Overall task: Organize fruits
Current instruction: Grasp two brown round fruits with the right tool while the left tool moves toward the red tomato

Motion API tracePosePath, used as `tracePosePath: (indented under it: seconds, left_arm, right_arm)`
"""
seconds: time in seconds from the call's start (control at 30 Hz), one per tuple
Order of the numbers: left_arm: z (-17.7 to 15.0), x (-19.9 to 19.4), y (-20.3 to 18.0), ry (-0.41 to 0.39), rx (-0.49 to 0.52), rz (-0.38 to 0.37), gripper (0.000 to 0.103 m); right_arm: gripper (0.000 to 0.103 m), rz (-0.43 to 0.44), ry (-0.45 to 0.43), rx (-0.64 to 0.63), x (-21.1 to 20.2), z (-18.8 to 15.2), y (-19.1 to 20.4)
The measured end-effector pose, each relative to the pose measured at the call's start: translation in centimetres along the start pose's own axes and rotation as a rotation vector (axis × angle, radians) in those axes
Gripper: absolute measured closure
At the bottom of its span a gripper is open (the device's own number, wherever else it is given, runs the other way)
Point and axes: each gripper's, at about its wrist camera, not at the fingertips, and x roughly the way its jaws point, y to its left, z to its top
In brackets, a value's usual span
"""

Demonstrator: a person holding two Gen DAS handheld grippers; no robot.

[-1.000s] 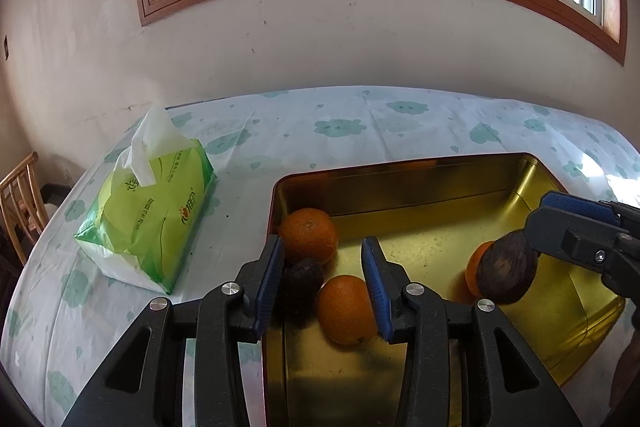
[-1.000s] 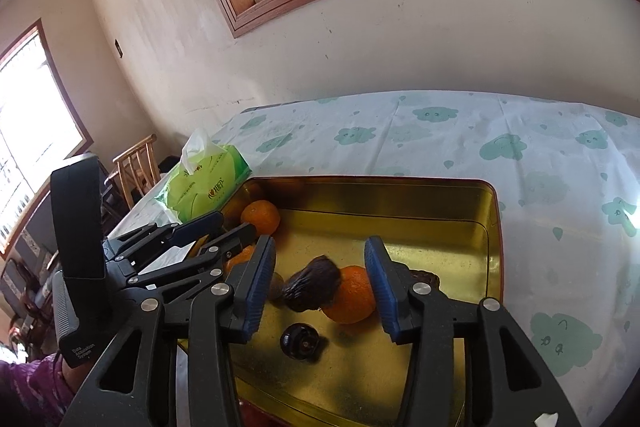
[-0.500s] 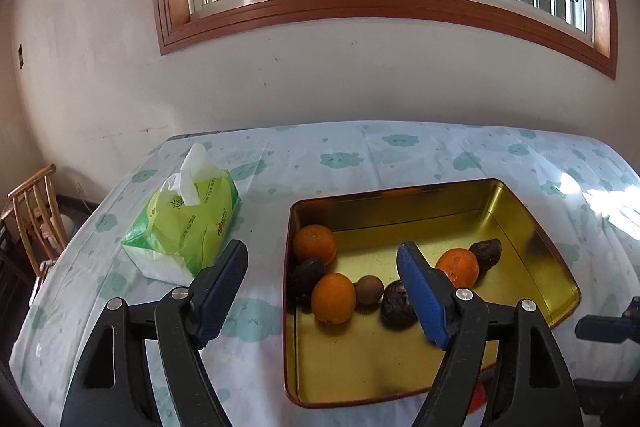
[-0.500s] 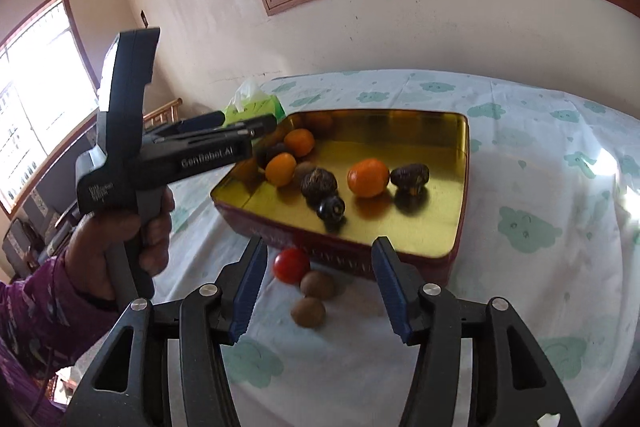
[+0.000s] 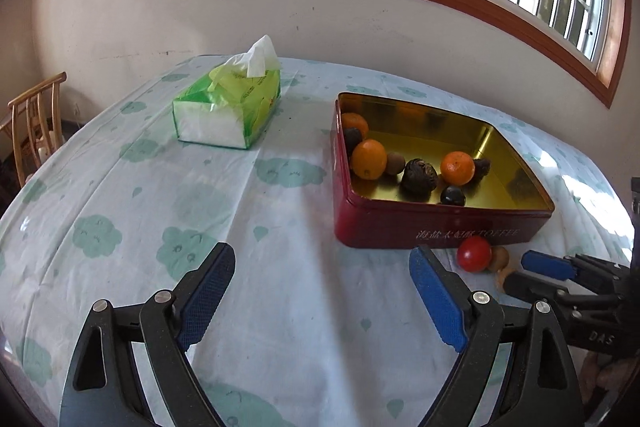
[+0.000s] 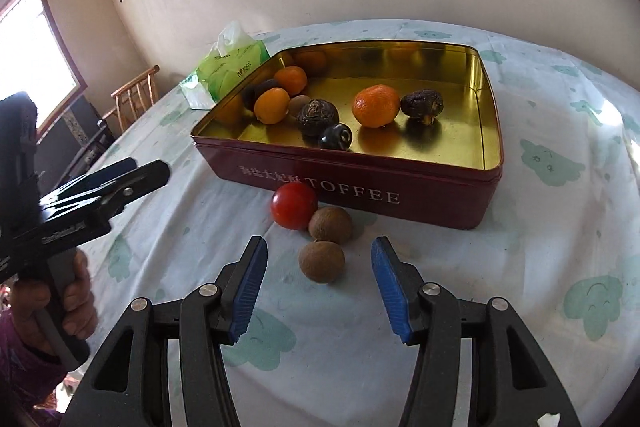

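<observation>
A red toffee tin [image 5: 440, 231] [image 6: 360, 187] with a gold inside holds three oranges and several dark and brown fruits. In front of its near wall lie a red tomato [image 6: 294, 205] [image 5: 475, 254] and two brown round fruits [image 6: 330, 225] [image 6: 322, 261]. My right gripper [image 6: 319, 243] is open over the cloth, with the nearer brown fruit between its fingertips, untouched. My left gripper [image 5: 320, 255] hangs to the left of the tin over bare cloth. Its jaws are opening wide with nothing between them. In the left wrist view, the right gripper [image 5: 536, 271] shows beside the tomato.
A green tissue pack [image 5: 228, 103] [image 6: 232, 67] lies on the patterned tablecloth left of the tin. A wooden chair [image 5: 32, 123] [image 6: 136, 95] stands past the table's left edge. A hand [image 6: 76, 299] holds the left gripper [image 6: 140, 171] at the left.
Both grippers have drawn back from the tin to the cloth in front of it. The right one let go of a dark fruit into the tin. The left jaws have spread wide.
</observation>
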Motion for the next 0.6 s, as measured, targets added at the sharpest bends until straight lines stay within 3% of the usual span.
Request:
tracePosePath:
  seconds: [0.13,0.2,0.23,0.3,0.37,0.5,0.6]
  left_arm:
    - [-0.8,-1.1,0.3,-0.003,0.014,-0.020,0.014]
    - [-1.0,-1.3,-0.2,0.008,0.028,-0.054,0.014]
    - [-1.1,-1.4,-0.6,0.014,0.037,-0.075,0.014]
    - [-1.3,-1.7,-1.5,0.024,0.053,-0.116,0.014]
    - [-1.3,-1.8,-2.7,0.036,0.075,-0.169,0.014]
    - [-0.8,-1.2,-5.5,0.064,0.106,-0.227,0.015]
    - [-0.4,0.1,-7.4,0.072,0.112,-0.207,0.017]
  right_arm:
    - [0.053,-0.036,0.046,-0.028,2.0,0.5,0.2]
    - [0.063,-0.069,0.041,-0.055,2.3,0.8,0.4]
    - [0.077,-0.061,0.055,-0.058,2.2,0.8,0.5]
    - [0.077,-0.049,0.055,-0.046,1.3,0.4,0.3]
    - [0.077,-0.091,0.020,-0.047,-0.6,-0.5,-0.3]
    - [0.077,-0.164,-0.027,0.111,-4.1,-2.8,-5.6]
    - [0.077,-0.186,-0.054,0.250,-5.6,-4.4,-9.8]
